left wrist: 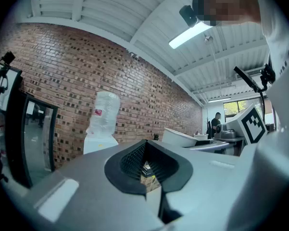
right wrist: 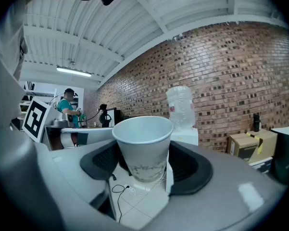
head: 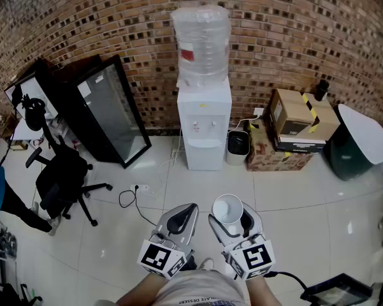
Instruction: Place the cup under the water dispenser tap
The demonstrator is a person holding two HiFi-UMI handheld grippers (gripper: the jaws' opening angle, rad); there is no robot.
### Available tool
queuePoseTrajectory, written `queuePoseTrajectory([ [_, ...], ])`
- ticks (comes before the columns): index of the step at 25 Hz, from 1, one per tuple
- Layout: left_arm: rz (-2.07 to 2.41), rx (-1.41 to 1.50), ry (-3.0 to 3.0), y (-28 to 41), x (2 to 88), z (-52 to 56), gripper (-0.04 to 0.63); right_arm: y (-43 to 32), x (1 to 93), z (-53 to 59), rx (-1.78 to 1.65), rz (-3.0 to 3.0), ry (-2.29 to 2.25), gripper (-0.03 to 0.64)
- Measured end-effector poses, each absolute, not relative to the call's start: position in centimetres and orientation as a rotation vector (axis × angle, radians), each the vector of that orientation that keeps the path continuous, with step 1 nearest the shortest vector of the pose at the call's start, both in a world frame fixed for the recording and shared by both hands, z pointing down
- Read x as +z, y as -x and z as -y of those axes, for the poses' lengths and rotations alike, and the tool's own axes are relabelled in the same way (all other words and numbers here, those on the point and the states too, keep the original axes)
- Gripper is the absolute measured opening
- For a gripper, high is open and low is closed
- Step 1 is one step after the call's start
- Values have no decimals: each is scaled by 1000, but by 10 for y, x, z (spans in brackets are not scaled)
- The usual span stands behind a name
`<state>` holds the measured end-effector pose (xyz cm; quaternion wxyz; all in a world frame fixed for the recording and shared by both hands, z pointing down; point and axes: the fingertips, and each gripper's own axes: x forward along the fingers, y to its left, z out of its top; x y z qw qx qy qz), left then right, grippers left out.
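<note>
A white paper cup (head: 228,208) stands upright between the jaws of my right gripper (head: 230,215), which is shut on it above the tiled floor. In the right gripper view the cup (right wrist: 143,146) fills the centre, both black pads (right wrist: 190,167) pressing its sides. My left gripper (head: 180,215) is beside it to the left, shut with nothing held; its pads (left wrist: 134,160) meet in the left gripper view. The white water dispenser (head: 204,129), with a clear bottle (head: 201,43) on top and taps (head: 204,124) on its front, stands against the brick wall straight ahead, well away from both grippers.
A small dark bin (head: 238,143) and cardboard boxes (head: 299,120) sit right of the dispenser, then a dark tub with a white lid (head: 354,142). A black glass-door cabinet (head: 108,110) leans at the left. An office chair (head: 64,180) and a floor cable (head: 134,196) lie left of my path.
</note>
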<state>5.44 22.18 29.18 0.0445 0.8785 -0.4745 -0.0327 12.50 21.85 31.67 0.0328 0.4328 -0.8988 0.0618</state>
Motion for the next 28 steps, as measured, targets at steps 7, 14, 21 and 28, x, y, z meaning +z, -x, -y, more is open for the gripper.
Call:
queuePoseTrajectory([
  [7, 1476, -125, -2650, -51, 303, -205, -8, -124, 326, -204, 193, 2768, -1303, 322],
  [14, 1481, -135, -2640, -44, 307, -169, -8, -120, 326, -171, 182, 2720, -1293, 322],
  [21, 1468, -129, -2617, -35, 316, -126, -8, -106, 336, -130, 196, 2742, -1273, 322],
  [28, 1453, -121, -2596, -16, 322, -71, -8, -85, 341, -80, 220, 2718, -1253, 322],
])
